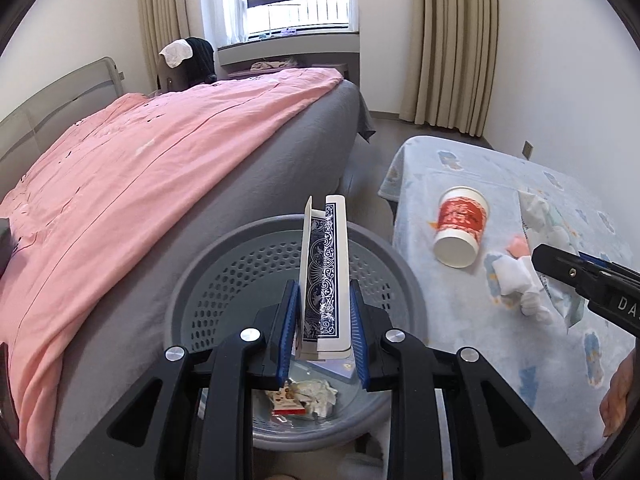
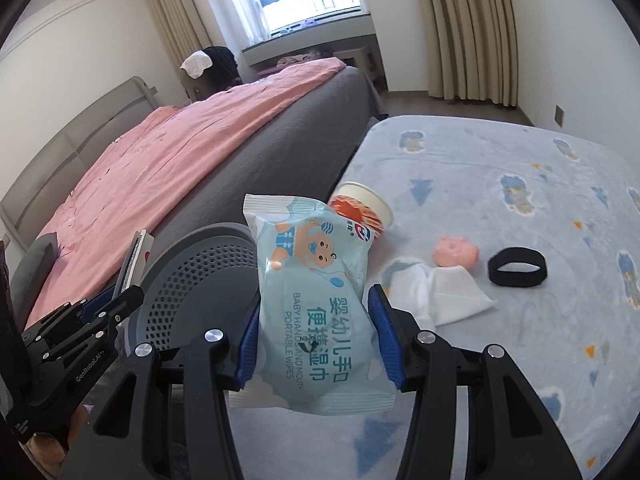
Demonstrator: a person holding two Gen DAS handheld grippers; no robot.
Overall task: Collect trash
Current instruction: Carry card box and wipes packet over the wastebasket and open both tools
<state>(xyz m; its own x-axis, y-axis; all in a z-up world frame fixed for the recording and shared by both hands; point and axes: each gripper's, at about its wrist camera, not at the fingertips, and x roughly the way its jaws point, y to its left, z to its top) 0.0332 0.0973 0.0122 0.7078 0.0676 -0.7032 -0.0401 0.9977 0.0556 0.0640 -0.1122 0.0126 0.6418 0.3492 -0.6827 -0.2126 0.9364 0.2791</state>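
Trash basket (image 1: 224, 276), crumpled paper (image 1: 318, 394) inside

Left gripper (image 1: 323, 320) clamped a blue-backed card box (image 1: 325, 276) upright above a grey perforated basket (image 1: 208, 280) that held crumpled paper (image 1: 316, 394). Beside it, on a pale blue blanket (image 1: 460, 320), lay a tipped paper cup (image 1: 460, 228) and white tissues (image 1: 516, 284). Pink-covered bed (image 1: 140, 168) stood at left.

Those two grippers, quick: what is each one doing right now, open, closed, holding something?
Left gripper: closed on a playing card box, above the grey bin.
Right gripper: closed on a pack of baby wipes.
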